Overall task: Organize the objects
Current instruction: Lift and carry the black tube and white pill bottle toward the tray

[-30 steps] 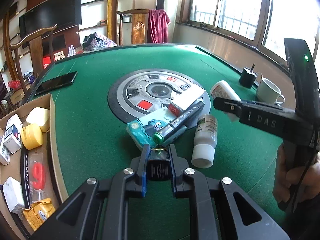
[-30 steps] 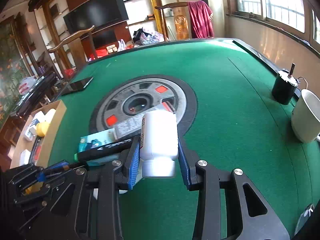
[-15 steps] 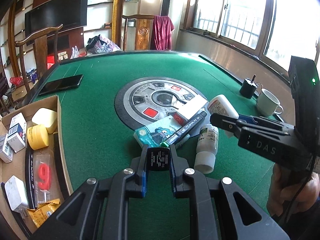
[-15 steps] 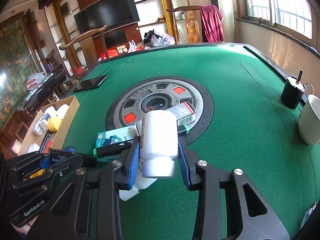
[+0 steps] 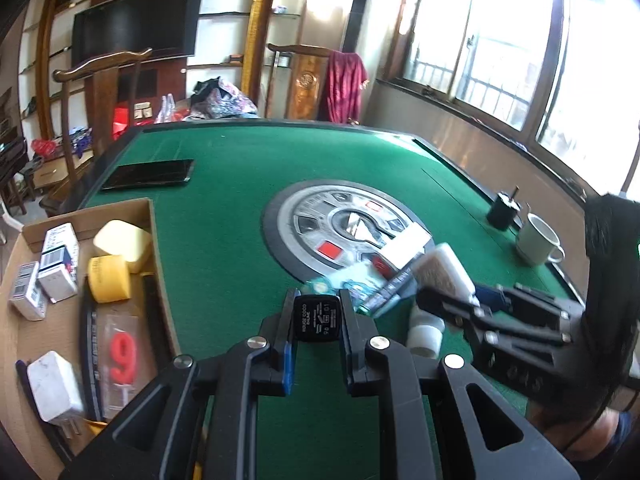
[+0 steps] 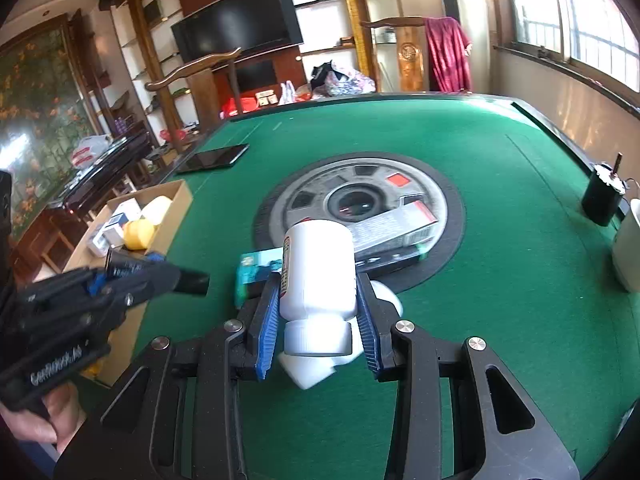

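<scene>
the left gripper (image 5: 316, 316) is clamped on a small black tube (image 5: 317, 317) whose labelled end faces the camera, lifted clear of the green table (image 5: 224, 208). the right gripper (image 6: 318, 308) is clamped on a white bottle (image 6: 318, 270), cap toward the wrist, held above the felt. from the left wrist view the cardboard box (image 5: 120, 210) sits at nine o'clock — a yellow jar (image 5: 109, 279) and small white boxes inside. the remaining pile — a teal tissue pack (image 6: 256, 268) and a long carton (image 6: 394, 228) — lies at the round centre plate's (image 6: 304, 200) near edge, at twelve o'clock from the right gripper.
</scene>
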{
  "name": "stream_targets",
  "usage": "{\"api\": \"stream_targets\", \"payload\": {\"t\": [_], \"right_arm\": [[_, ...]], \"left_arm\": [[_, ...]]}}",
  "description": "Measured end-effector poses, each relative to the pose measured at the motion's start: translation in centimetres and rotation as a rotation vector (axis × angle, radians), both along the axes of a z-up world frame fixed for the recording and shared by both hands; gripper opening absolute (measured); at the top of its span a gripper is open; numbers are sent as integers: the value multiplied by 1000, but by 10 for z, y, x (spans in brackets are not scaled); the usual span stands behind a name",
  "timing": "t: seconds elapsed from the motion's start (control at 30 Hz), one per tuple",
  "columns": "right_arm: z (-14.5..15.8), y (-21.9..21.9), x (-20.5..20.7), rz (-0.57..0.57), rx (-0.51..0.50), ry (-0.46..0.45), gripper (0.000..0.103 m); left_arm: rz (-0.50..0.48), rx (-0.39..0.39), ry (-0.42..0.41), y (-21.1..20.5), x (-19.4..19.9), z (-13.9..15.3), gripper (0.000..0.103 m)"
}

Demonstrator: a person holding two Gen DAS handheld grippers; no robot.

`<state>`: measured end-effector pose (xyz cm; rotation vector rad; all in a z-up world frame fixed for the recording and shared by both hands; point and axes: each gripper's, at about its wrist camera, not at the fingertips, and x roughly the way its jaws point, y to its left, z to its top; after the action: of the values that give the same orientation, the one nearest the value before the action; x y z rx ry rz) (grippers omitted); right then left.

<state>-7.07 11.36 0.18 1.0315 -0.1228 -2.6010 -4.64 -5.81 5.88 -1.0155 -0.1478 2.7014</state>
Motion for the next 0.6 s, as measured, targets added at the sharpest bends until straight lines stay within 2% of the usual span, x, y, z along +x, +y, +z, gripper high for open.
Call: {"api": "stream_targets", "payload": {"t": [0.33, 0.6], "right_arm": [[0, -54, 15, 132, 1, -10, 35], [2, -112, 28, 270, 7, -26, 35]], "left_arm": [[145, 35, 14, -62, -3, 13, 17], [262, 76, 0, -116, -5, 10, 17]]}}
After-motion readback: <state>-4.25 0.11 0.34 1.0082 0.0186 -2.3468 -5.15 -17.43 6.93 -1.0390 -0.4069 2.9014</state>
